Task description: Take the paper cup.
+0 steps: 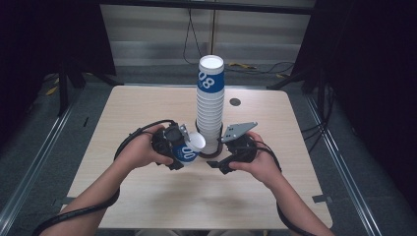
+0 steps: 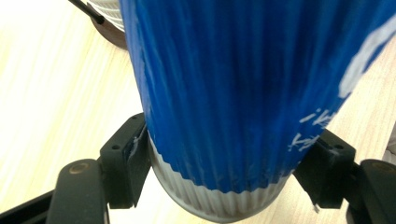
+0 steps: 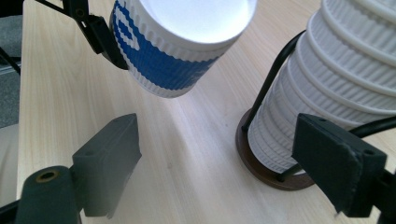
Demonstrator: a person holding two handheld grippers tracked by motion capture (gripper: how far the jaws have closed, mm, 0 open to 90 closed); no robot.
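A tall stack of ribbed white paper cups [image 1: 210, 110], topped by a blue-banded one, stands in a dark wire holder [image 3: 268, 84] at the table's middle. My left gripper [image 1: 181, 147] is shut on a single blue-and-white cup [image 1: 191, 147], held tilted just left of the stack's foot. In the left gripper view that cup [image 2: 243, 93] sits pinched near its bottom between both jaws of the left gripper [image 2: 224, 170]. My right gripper [image 1: 216, 163] is open with nothing between its jaws. In the right gripper view, the right gripper [image 3: 224, 158] has the stack [image 3: 345, 79] just past its right jaw and the held cup [image 3: 182, 42] above.
The holder's round brown base [image 3: 261, 170] rests on the light wooden table [image 1: 162, 196]. A small dark round hole [image 1: 235, 102] lies right of the stack. Dark floor, cables and stand legs surround the table.
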